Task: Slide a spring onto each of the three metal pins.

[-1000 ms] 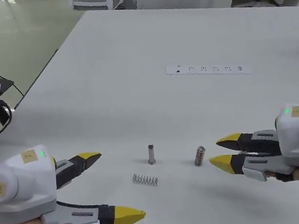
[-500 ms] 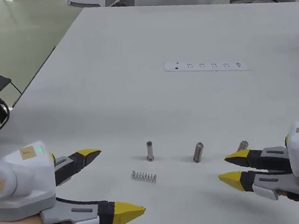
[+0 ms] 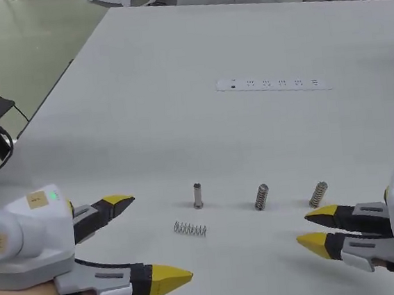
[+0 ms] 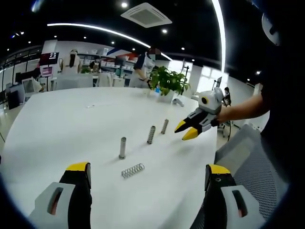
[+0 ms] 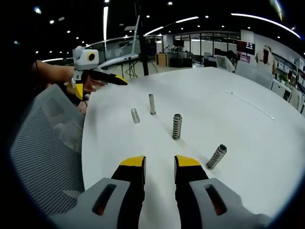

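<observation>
Left hand-held gripper (image 3: pixel 162 237) gaping, right hand-held gripper (image 3: pixel 304 228) barely parted, both empty: the loose spring (image 3: pixel 190 229) at seven o'clock of the bare pin (image 3: pixel 197 195) may roll away if pinched off-centre.

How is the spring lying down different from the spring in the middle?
The loose spring lies flat on the table, while the middle spring stands upright. The loose spring looks thinner, with its coils spread apart, while the middle spring looks thicker, with its coils packed close. Both are small grey metal coils, and no tool is touching either.
</observation>
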